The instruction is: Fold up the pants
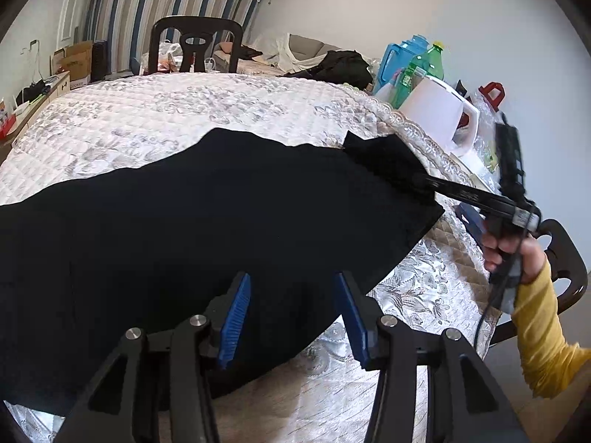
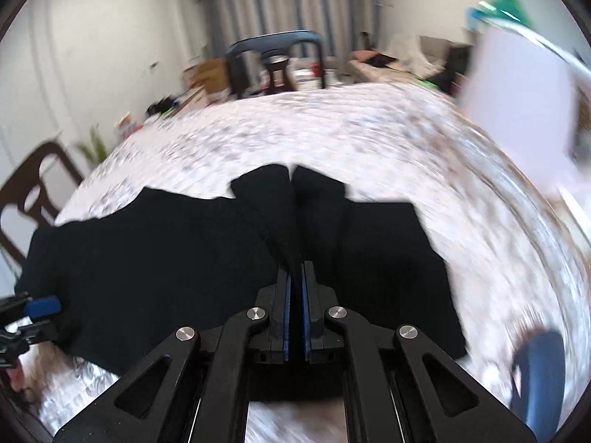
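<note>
Black pants (image 1: 207,229) lie spread across a table with a white floral quilted cloth (image 1: 184,110). My left gripper (image 1: 291,317) is open, its blue pads hovering over the near edge of the pants, holding nothing. My right gripper (image 2: 294,288) is shut on a pinched fold of the pants (image 2: 288,221), lifting the cloth into a ridge; the right wrist view is motion-blurred. The right gripper also shows in the left wrist view (image 1: 417,181) at the pants' right end, with the hand in a yellow sleeve behind it. The left gripper shows at the left edge of the right wrist view (image 2: 40,308).
At the table's right stand a white jug (image 1: 439,118), green bottles (image 1: 424,66) and a blue container (image 1: 399,55). A dark chair (image 1: 195,44) stands at the far side, another (image 1: 565,269) at the right. Boxes and clutter lie beyond.
</note>
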`<state>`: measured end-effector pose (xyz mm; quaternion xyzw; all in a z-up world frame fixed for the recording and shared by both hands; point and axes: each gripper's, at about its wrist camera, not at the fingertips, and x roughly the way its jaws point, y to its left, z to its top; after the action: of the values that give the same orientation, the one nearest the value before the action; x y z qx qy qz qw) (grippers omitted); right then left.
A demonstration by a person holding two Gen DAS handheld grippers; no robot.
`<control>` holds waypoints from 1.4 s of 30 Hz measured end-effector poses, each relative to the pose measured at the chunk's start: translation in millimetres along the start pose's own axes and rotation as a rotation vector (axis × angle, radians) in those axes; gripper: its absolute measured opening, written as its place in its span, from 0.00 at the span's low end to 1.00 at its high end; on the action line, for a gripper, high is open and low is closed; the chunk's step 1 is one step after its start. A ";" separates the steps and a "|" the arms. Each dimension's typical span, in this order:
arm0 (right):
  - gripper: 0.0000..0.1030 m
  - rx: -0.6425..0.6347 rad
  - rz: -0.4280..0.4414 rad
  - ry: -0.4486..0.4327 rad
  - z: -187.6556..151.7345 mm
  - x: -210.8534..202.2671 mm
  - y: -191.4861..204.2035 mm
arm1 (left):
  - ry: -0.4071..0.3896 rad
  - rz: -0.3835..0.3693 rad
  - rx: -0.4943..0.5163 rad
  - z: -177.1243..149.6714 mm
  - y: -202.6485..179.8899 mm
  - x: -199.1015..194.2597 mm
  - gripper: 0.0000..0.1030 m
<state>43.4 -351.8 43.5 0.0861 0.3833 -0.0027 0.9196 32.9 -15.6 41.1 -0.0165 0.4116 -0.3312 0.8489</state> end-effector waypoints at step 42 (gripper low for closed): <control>0.50 0.095 -0.174 0.076 -26.9 -0.3 -68.7 | 0.102 -0.155 0.126 69.4 -73.5 73.8 0.57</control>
<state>19.3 -415.2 14.3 0.0960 0.4235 -0.0973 0.8955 74.4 -132.4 58.3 0.0217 0.4300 -0.4216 0.7980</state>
